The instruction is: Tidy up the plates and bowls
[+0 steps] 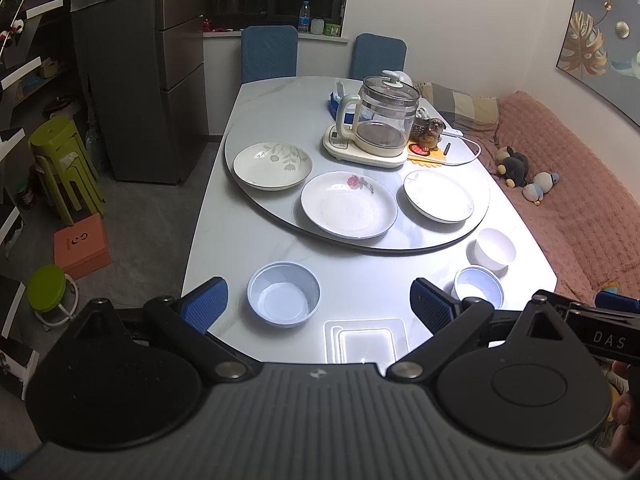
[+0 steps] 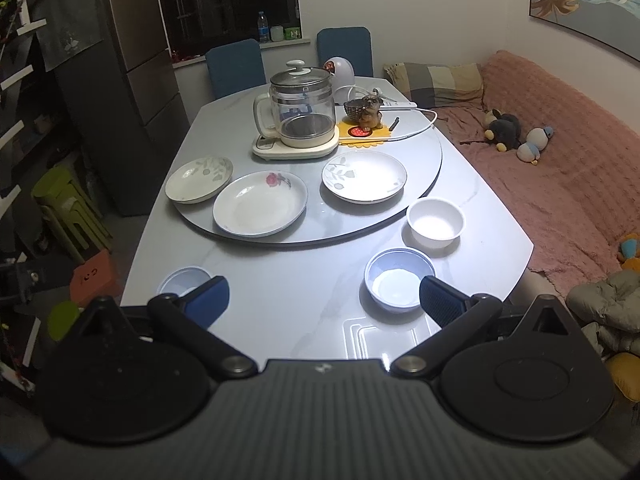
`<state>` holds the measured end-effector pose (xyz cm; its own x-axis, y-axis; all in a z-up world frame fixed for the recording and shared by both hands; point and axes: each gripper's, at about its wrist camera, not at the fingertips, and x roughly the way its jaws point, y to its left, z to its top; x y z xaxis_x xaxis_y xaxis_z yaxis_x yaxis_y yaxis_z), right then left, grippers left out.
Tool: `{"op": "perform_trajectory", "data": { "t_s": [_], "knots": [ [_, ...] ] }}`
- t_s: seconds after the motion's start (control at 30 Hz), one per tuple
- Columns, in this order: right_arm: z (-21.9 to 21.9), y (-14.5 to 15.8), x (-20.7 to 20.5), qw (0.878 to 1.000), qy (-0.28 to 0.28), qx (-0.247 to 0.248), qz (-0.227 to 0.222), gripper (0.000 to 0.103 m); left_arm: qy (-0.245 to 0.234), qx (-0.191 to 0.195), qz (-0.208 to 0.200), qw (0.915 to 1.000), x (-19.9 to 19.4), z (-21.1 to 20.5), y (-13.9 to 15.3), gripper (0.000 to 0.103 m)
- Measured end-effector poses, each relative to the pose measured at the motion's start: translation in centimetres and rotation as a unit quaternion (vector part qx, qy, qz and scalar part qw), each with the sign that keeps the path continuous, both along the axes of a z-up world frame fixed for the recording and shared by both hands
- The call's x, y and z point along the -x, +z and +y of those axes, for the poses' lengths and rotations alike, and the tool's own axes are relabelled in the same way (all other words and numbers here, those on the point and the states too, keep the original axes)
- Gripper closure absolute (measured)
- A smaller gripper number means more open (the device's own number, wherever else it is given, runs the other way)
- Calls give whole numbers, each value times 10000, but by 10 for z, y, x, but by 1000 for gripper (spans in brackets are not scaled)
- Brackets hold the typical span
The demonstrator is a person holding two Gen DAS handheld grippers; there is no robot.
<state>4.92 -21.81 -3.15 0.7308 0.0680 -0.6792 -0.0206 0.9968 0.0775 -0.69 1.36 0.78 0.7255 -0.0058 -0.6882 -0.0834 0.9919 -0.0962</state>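
Note:
Three plates lie on the round turntable [image 1: 280,104]: a cream leaf-pattern plate [image 1: 272,165] [image 2: 199,179] at left, a rose plate [image 1: 348,204] [image 2: 260,203] in the middle, a white plate [image 1: 438,195] [image 2: 364,176] at right. On the table in front stand a blue bowl [image 1: 283,299] [image 2: 182,280] at left, a second blue bowl [image 1: 478,287] [image 2: 398,279] and a white bowl [image 1: 495,249] [image 2: 435,222] at right. My left gripper [image 1: 316,304] hangs open above the near table edge, the left blue bowl between its fingers' lines. My right gripper [image 2: 324,300] is open too, its right finger overlapping the second blue bowl.
A glass kettle [image 1: 386,120] [image 2: 300,110] on its base, a dog figurine [image 2: 370,112] and a cable sit at the turntable's back. Two blue chairs [image 1: 269,54] stand behind. A pink sofa [image 2: 560,168] with toys runs along the right; green stools [image 1: 60,160] and a fridge stand left.

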Motion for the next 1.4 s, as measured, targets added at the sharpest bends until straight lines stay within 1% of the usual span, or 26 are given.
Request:
{"op": "perform_trajectory", "data": {
  "t_s": [0.13,0.37,0.53,0.7,1.07,1.2,1.3,1.4],
  "knots": [
    [4,-1,2,10000,51,-30,-3,0,25,37,33,10000,1,2,-1,4],
    [19,-3,5,9997,237,-8,60,0,65,148,253,9995,2,13,-12,4],
    [22,-2,-9,9998,179,-63,79,0,178,172,302,9992,-12,26,-15,4],
    [33,-3,-33,9991,390,-110,121,0,288,206,377,9987,-37,35,-19,4],
    [54,-4,-105,9968,785,-86,128,0,526,249,467,9972,-107,56,-28,4],
    [60,-6,-130,9952,942,-179,217,0,621,165,440,9970,-131,60,-29,4],
    [65,-9,-146,9936,1086,-174,244,0,720,246,449,9961,-151,66,-34,4],
    [66,-16,-166,9922,1142,-351,351,3,856,293,498,9947,-169,74,-42,4]
  ]
}}
